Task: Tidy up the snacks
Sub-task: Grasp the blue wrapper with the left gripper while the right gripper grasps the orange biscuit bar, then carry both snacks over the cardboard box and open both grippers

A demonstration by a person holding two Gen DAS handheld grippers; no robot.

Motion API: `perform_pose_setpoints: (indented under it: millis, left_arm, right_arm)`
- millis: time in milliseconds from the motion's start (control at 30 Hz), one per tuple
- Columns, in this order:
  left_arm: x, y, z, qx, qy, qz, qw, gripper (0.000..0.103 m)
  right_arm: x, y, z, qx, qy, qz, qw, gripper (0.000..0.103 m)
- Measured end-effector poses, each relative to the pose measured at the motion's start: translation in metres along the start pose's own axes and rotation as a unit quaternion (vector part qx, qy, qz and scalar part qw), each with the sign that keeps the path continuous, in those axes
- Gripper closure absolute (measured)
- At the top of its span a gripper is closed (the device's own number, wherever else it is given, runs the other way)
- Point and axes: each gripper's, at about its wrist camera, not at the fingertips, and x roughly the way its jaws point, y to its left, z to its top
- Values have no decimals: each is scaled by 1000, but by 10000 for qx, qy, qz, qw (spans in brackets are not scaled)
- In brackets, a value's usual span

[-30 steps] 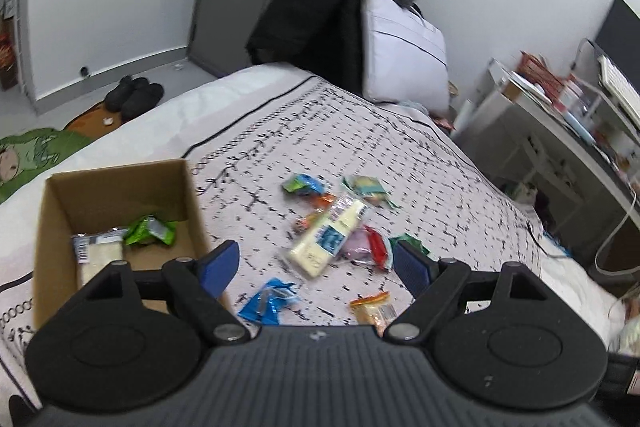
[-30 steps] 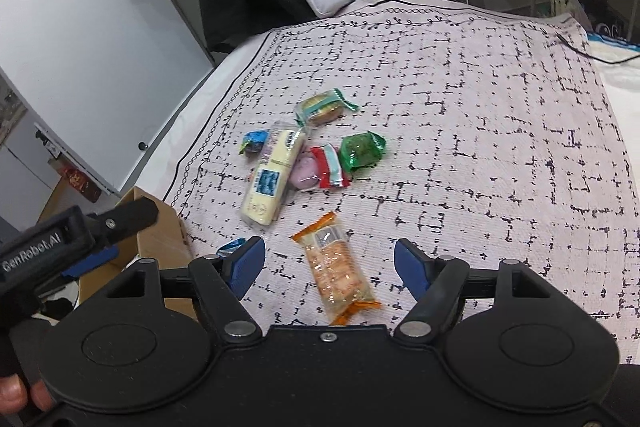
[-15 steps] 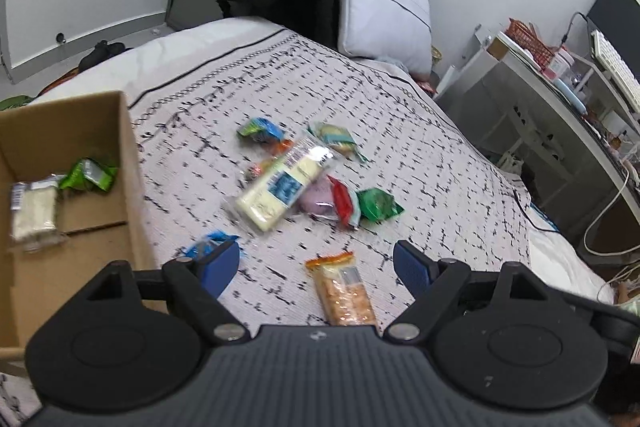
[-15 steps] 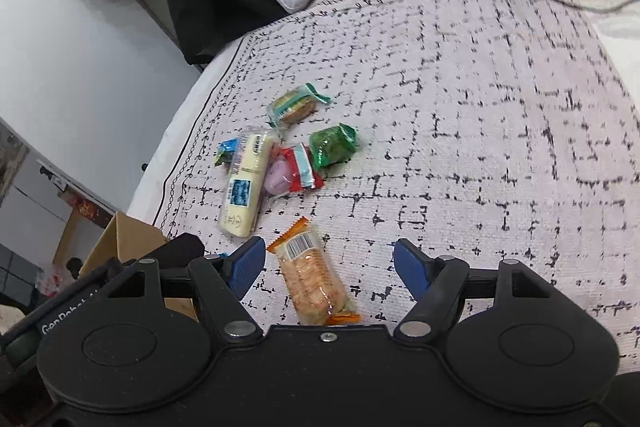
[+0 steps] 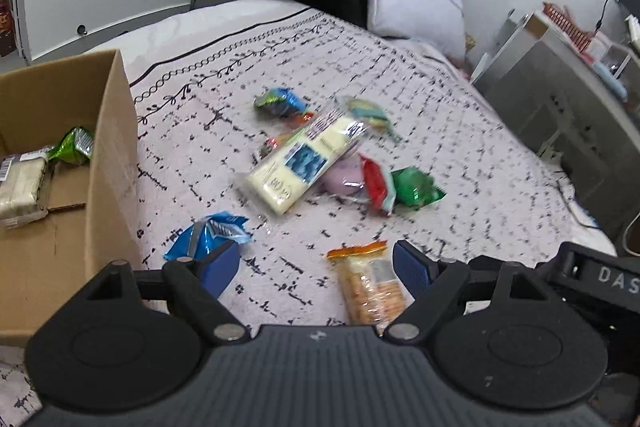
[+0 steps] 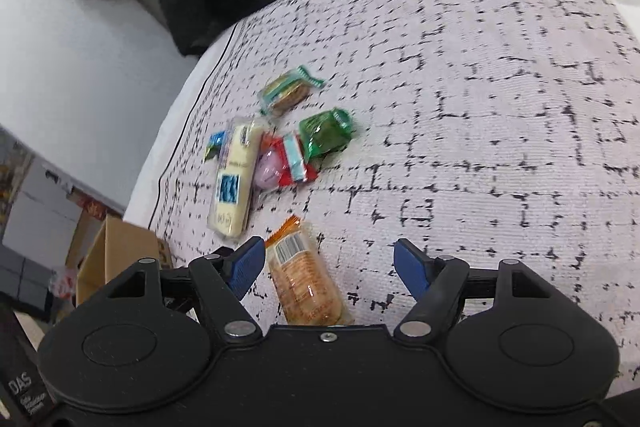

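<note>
Here, cracker pack (image 6: 306, 287) between spread jaws of right gripper (image 6: 329, 259).

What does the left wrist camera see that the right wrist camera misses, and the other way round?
Only the left wrist view looks into the cardboard box, with a pale cracker pack and green packet inside, plus the blue wrapper beside it. Only the right wrist view shows the barcode on the orange cracker pack. Both show the long cream pack, the green pouch and each open hand-held gripper.
</note>
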Motion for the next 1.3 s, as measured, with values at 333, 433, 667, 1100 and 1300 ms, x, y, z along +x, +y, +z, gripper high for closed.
perform_pose_setpoints:
  millis: [333,433,667,1100,1300]
  left_arm:
    - [9,19,6,-103,-105,741,9971,20]
    - [12,24,7,-111,-96,847,9963,20]
    - [25,36,7,-195,30,921,9956,23]
    - [37,54,9,-406,175,1081,9932,57]
    - [28,50,11,-452,267,984,9938,70]
  right_arm:
    - [24,16,-3,-358,282,-38,9990,32]
    - [29,20,-5,-431,351,-49,9984,32]
    - [39,31,-9,-758,471,-221,9958,32]
    - [55,52,-19,-1485,715,-602,9845,65]
    - [44,55,-19,-1502,594,-526,9855,67]
